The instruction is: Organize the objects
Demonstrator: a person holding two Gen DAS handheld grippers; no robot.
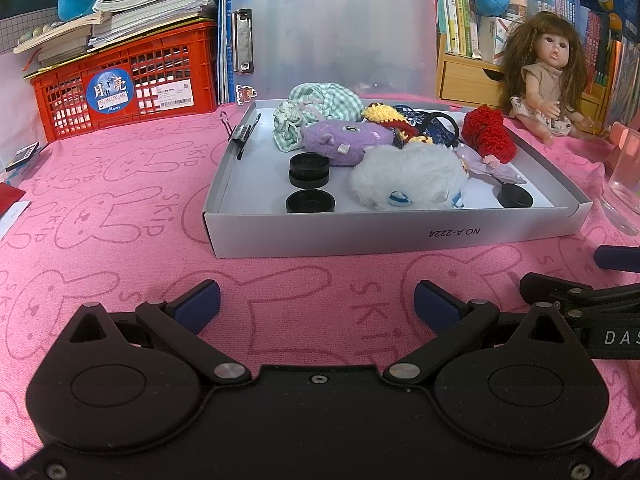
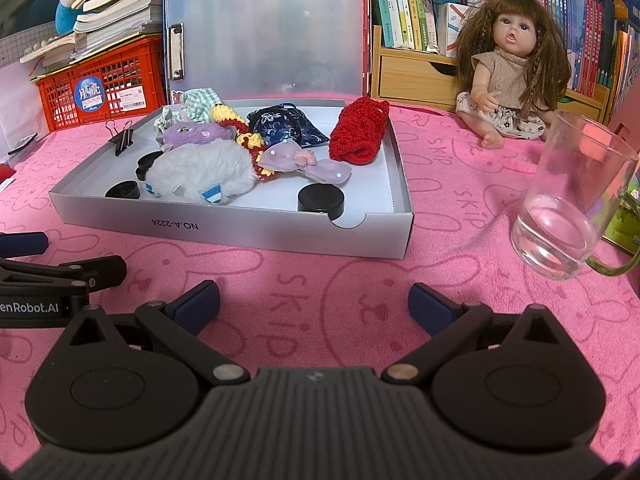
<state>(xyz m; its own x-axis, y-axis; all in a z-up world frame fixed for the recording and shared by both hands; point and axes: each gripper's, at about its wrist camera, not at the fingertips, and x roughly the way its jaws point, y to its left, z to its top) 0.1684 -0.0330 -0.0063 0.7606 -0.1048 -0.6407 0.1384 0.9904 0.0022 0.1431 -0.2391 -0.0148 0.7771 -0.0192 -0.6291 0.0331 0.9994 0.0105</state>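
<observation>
A shallow grey cardboard box point(image 1: 360, 236) point(image 2: 224, 236) lies on the pink cloth. It holds a white plush point(image 1: 408, 178) point(image 2: 200, 176), a purple plush point(image 1: 344, 140), a red knitted pouch point(image 1: 488, 132) point(image 2: 360, 132), a green checked cloth point(image 1: 320, 100), a dark blue floral pouch point(image 2: 284, 124), a lilac bow point(image 2: 304, 164) and black round caps point(image 1: 310, 202) point(image 2: 320, 202). My left gripper point(image 1: 316, 306) hovers open in front of the box, holding nothing. To its right my right gripper point(image 2: 314, 304) stands open as well, its fingers bare.
A clear glass mug point(image 2: 568, 208) stands right of the box. A doll point(image 2: 512, 68) sits behind it. A black binder clip point(image 1: 240, 132) grips the box's left wall. A red crate point(image 1: 128, 84) under stacked books, a translucent clipboard point(image 1: 332, 32) and bookshelves line the back.
</observation>
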